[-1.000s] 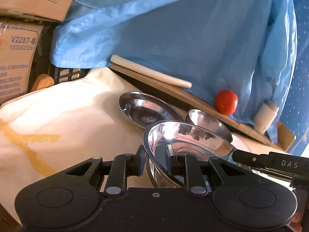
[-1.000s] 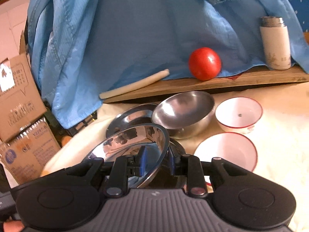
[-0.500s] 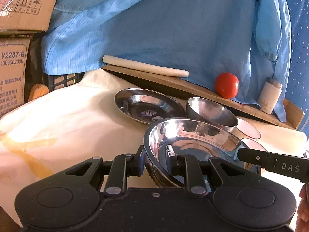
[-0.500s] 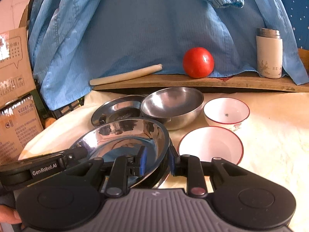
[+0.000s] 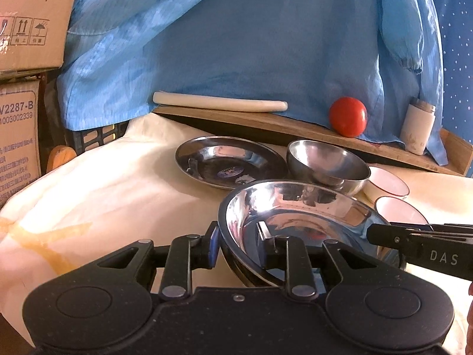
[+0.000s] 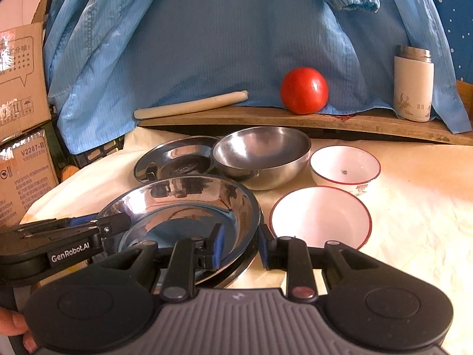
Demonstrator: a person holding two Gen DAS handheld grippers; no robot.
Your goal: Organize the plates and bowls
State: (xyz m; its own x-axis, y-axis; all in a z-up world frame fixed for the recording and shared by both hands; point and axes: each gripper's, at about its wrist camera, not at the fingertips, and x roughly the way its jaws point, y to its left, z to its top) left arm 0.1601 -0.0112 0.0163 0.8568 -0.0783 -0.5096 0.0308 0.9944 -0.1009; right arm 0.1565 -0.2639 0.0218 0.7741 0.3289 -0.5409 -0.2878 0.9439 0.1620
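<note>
A shiny steel dish (image 5: 295,216) (image 6: 189,204) lies level and low over the cream cloth, with a second rim showing under it. My left gripper (image 5: 239,245) straddles its left rim; the jaws are opening and the pads are easing off the rim between them. My right gripper (image 6: 241,245) is shut on the opposite rim, one pad inside and one outside. Behind the dish stand a flat steel plate (image 6: 174,156), a steel bowl (image 6: 260,151) and two red-rimmed white bowls (image 6: 344,165) (image 6: 320,216).
A wooden board (image 6: 295,121) at the back carries a tomato (image 6: 304,90), a pale rolling pin (image 6: 189,105) and a white flask (image 6: 414,88). A blue garment hangs behind. Cardboard boxes (image 5: 17,136) stand at the left. A hand (image 6: 11,325) holds the left gripper.
Both wrist views have rolled level and the steel dish has gone from tilted to flat, lower over the cloth. The left jaws stand slightly wider.
</note>
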